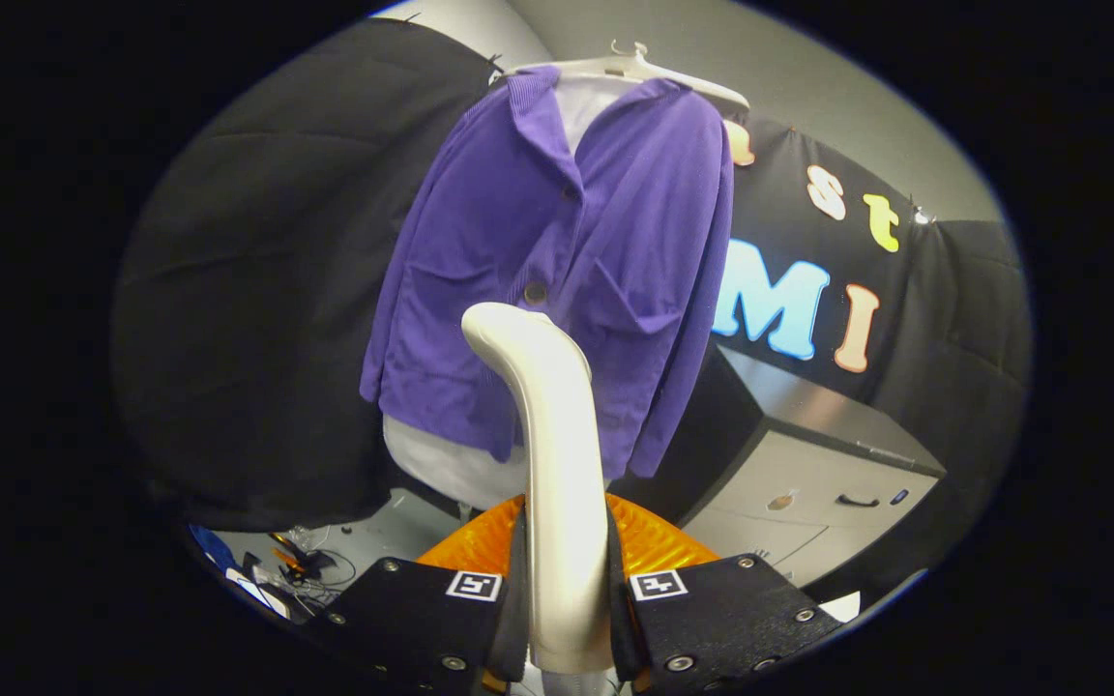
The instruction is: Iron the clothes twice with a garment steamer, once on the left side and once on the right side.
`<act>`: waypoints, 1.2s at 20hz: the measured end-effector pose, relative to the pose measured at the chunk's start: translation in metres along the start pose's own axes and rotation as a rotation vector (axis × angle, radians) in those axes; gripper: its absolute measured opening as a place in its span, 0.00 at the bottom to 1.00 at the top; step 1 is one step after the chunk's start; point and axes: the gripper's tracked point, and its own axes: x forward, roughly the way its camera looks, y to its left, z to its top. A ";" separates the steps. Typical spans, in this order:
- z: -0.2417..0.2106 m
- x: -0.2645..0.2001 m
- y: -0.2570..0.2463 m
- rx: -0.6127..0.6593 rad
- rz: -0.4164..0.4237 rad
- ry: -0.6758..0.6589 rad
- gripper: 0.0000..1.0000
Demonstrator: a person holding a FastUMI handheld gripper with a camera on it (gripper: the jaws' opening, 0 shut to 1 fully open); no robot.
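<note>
The claw (565, 619) was clamped on the garment steamer (547, 464), both fingers pressed against the sides of its cream handle, which rose between them and curved forward to a rounded head. That head stood in front of the lower middle of the purple jacket (557, 280), near its button line, though whether it touched the cloth could not be told from this angle. The jacket hung on a white hanger (634, 72) over a white garment whose hem showed below it, against the black booth wall, with a grey cabinet (808, 474) beyond and to the right. An orange part (654, 541) showed just behind the fingers. Judging by this, the steamer was in hand and brought up to the clothes, so the pick-up was done; nothing showed that either pass had been finished, no steam was visible, and the head sat near the centre and not on one side. Both the left and right strokes probably remained.
</note>
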 end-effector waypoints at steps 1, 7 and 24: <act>0.015 0.000 0.004 0.004 0.014 -0.022 0.34; 0.118 0.014 0.027 -0.001 0.052 -0.200 0.34; 0.268 0.066 0.029 0.003 -0.091 -0.417 0.34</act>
